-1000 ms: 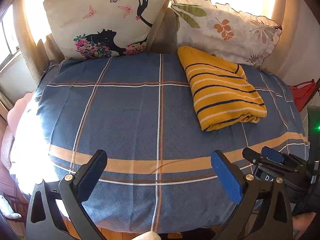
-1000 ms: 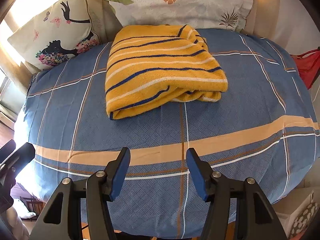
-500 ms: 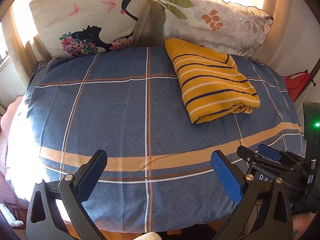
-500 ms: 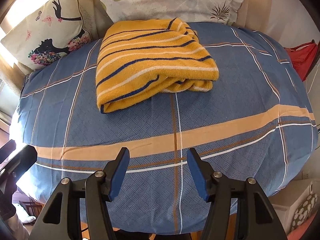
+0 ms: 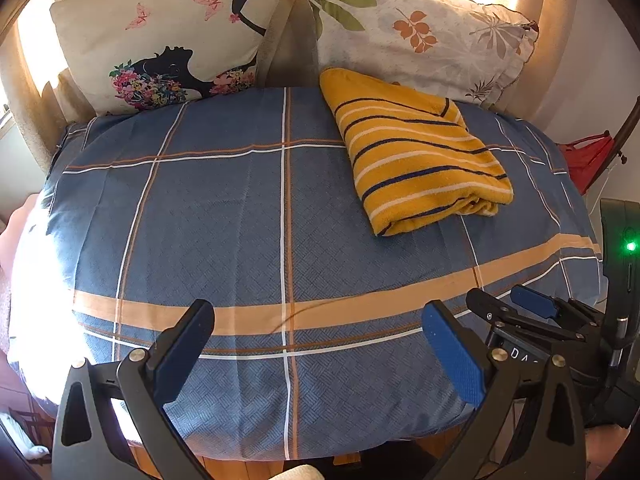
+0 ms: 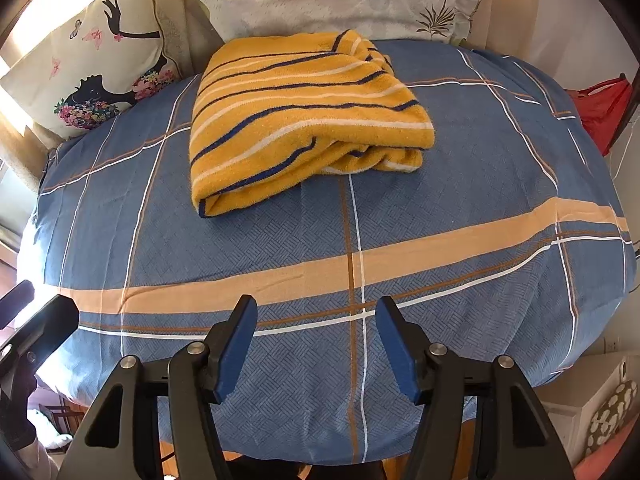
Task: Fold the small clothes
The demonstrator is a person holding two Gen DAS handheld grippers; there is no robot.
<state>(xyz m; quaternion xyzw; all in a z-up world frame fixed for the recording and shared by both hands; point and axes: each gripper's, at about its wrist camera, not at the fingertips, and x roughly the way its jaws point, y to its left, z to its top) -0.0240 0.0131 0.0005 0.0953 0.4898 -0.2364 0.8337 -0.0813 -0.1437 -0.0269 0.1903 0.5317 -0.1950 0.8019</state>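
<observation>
A folded yellow garment with navy and white stripes lies on the blue plaid bed cover, towards the back right, just in front of the pillows. It fills the upper middle of the right wrist view, its folded edges facing the camera. My left gripper hovers over the front of the bed, open wide, with nothing between its blue pads. My right gripper is open too, empty, and well short of the garment. Each gripper shows at the edge of the other's view: the right gripper, the left gripper.
Two printed pillows stand at the back: a silhouette pillow on the left and a leaf-print pillow on the right. A red bag sits beyond the bed's right edge. A white box stands below the front right corner.
Both views have shifted slightly, so the garment sits a little higher and further left in them. It lies as before. The right jaws stand a touch wider; both grippers stay empty.
</observation>
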